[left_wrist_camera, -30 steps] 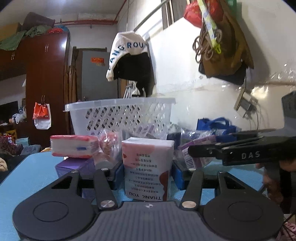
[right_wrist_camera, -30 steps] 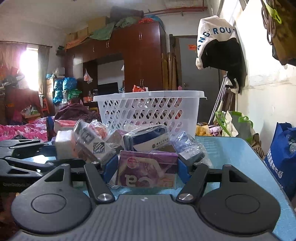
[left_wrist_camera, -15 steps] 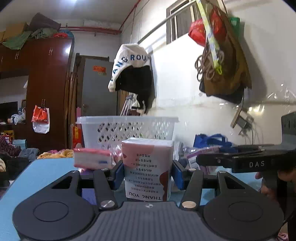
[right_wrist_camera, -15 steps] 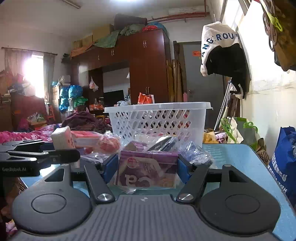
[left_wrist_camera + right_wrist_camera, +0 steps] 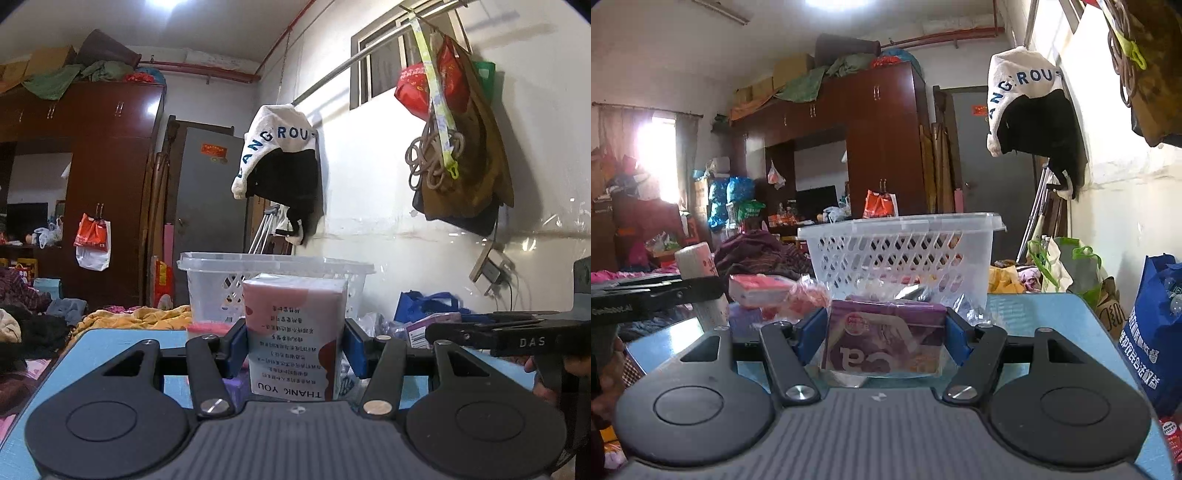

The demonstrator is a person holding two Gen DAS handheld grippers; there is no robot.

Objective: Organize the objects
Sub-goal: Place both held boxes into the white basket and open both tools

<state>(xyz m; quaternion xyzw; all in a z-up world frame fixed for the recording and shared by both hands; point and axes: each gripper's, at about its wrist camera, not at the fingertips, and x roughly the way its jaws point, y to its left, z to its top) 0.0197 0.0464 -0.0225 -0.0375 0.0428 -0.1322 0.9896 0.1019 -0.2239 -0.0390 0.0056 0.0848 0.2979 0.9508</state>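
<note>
Tissue pack (image 5: 295, 332), white and red, printed "THANK YOU" upside down beneath small Chinese lines, sits clamped upright between the blue pads of the left gripper (image 5: 294, 349), level above the blue worktop (image 5: 110, 343). Purple packet (image 5: 884, 338) with inverted "Ca" lettering is pinched in the right gripper (image 5: 882, 341), also level, just before the white lattice basket (image 5: 901, 254). A red-and-white pack (image 5: 759, 290) lies left of it. Behind hangs a garment (image 5: 279, 162) reading "ANGROU".

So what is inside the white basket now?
Through the holes of the white basket, only vague reddish and orange colours show. Its wall and the purple packet in front hide the rest.
</note>
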